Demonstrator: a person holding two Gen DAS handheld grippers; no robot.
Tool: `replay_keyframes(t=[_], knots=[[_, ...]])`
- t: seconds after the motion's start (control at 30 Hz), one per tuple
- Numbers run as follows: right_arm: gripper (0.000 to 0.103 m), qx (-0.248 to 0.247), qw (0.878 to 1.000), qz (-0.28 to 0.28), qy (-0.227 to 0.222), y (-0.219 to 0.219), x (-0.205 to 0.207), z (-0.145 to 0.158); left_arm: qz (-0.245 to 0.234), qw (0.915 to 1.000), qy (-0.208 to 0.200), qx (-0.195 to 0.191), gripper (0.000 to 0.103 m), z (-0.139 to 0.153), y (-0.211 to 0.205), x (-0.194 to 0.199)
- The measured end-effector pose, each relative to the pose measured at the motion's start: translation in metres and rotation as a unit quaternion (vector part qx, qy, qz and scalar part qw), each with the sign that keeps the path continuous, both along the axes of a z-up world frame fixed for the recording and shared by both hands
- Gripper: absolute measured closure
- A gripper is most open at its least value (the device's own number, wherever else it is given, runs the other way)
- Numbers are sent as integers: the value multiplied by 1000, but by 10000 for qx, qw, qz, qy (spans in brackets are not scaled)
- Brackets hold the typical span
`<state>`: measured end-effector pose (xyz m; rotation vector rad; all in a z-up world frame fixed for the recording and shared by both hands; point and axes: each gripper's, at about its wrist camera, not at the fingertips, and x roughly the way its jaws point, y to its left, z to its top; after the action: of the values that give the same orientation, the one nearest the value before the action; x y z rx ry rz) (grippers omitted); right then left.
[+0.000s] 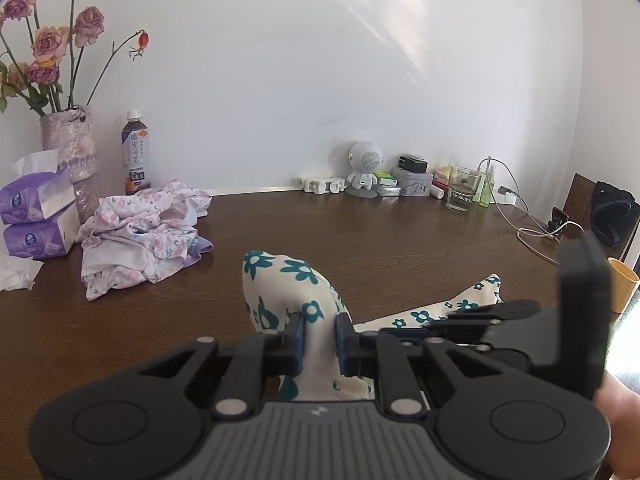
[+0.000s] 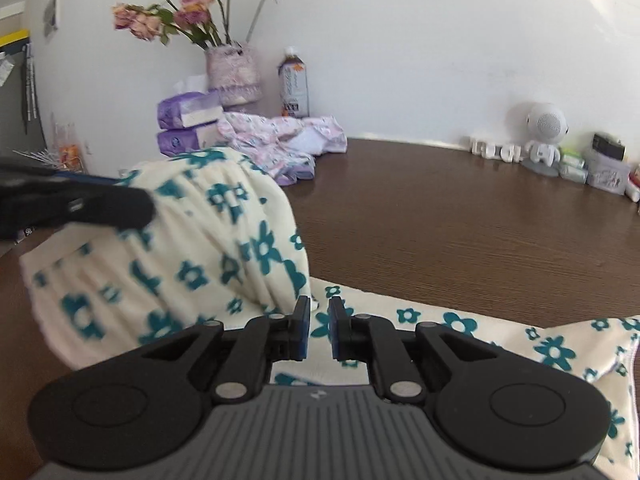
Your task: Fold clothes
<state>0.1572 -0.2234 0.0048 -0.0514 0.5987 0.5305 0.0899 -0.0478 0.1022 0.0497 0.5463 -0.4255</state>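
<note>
A cream garment with teal flowers (image 1: 280, 280) lies on the brown table (image 1: 380, 232). My left gripper (image 1: 320, 340) is shut on a bunched fold of it and holds that fold up off the table. In the right wrist view the raised fold (image 2: 224, 240) is blurred and hangs from the left gripper (image 2: 136, 206) at the left. The rest of the garment lies flat toward the right. My right gripper (image 2: 319, 320) sits low on this flat part, its fingers close together with cloth filling the narrow gap. From the left wrist view, the right gripper (image 1: 444, 322) shows side-on at the right.
A heap of pink floral clothes (image 1: 148, 232) lies at the back left, beside tissue packs (image 1: 36, 216), a flower vase (image 1: 76, 152) and a bottle (image 1: 137, 152). Along the wall stand a small speaker figure (image 1: 364, 172), a glass (image 1: 462, 188) and cables (image 1: 528, 232). A yellow cup (image 1: 622, 284) is far right.
</note>
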Motion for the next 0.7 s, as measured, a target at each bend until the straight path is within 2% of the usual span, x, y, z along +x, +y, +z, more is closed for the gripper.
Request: replay_keyframes(t=[0.13, 0.27, 0.5, 0.7], knots=[[95, 77, 9984, 340, 451, 20, 22, -15, -20, 10000, 8, 15, 88, 0, -2, 1], [95, 1, 9988, 432, 241, 22, 12, -16, -89, 10000, 6, 11, 88, -1, -5, 2], [94, 505, 9983, -78, 282, -32, -6, -8, -382, 9992, -58, 136, 88, -3, -25, 2], [94, 865, 9940, -610, 278, -71, -16, -11, -784, 9964, 42, 303, 88, -14, -57, 5]])
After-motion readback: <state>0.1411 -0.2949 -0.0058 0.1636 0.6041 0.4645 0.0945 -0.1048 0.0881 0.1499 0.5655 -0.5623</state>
